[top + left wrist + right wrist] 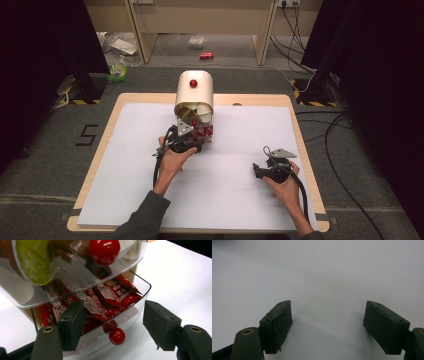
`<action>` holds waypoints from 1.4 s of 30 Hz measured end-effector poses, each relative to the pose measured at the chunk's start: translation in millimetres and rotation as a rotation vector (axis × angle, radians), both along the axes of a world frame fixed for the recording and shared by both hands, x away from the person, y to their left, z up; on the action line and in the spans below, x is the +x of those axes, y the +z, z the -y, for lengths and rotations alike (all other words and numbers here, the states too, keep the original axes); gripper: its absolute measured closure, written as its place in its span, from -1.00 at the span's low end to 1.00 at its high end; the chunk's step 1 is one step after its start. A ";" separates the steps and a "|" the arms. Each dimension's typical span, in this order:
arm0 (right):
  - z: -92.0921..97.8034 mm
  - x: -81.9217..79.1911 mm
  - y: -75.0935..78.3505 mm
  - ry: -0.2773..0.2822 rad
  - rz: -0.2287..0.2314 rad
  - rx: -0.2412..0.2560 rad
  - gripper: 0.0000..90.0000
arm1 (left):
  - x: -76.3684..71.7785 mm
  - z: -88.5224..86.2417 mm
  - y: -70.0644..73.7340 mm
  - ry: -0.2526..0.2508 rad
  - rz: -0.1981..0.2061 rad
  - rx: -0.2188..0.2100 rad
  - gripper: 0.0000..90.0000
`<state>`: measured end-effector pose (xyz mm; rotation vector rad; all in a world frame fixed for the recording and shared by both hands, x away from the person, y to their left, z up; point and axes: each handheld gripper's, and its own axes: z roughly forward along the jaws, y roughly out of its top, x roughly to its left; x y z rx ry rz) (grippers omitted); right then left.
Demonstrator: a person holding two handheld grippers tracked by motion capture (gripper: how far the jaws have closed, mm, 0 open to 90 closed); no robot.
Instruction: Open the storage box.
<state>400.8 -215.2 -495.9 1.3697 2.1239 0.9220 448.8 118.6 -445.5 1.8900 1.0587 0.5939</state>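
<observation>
A cream snack dispenser with a red knob on top stands at the back middle of the table. Its clear lower drawer holds several red candy bar packets and has a small red knob on its front. Above it a clear tilted compartment carries a larger red knob and holds a green packet. My left gripper is open, its jaws on either side of the drawer's small knob. My right gripper is open over the white sheet, holding nothing, at the right front.
A white paper sheet covers the wooden table. Beyond the table lie floor clutter, a red can and cables at the right.
</observation>
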 end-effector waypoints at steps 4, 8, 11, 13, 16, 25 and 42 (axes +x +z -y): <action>-0.1 -0.1 0.0 0.000 0.000 0.000 -0.48 | -3.9 -1.7 2.2 -0.019 -0.027 -0.002 -0.25; -0.1 -0.2 0.0 0.000 0.000 -0.001 -0.48 | -11.6 -3.3 3.8 -0.042 -0.040 0.003 -0.25; -0.3 -0.4 0.1 -0.002 0.000 -0.001 -0.48 | -17.6 -2.7 3.5 -0.046 -0.038 0.011 -0.25; -0.3 -0.4 0.1 -0.002 0.000 -0.001 -0.48 | -23.7 -2.5 2.2 -0.054 -0.039 0.012 -0.25; -0.1 -0.1 0.0 0.000 0.000 -0.001 -0.48 | -33.4 -4.8 -2.1 -0.076 -0.061 -0.005 -0.25; -0.1 -0.1 0.0 -0.001 0.001 -0.001 -0.48 | -47.8 -5.9 -10.2 -0.096 -0.070 0.010 -0.23; -0.3 -0.4 0.1 -0.002 0.000 -0.002 -0.48 | -69.9 -7.7 -15.8 -0.116 -0.057 0.047 -0.22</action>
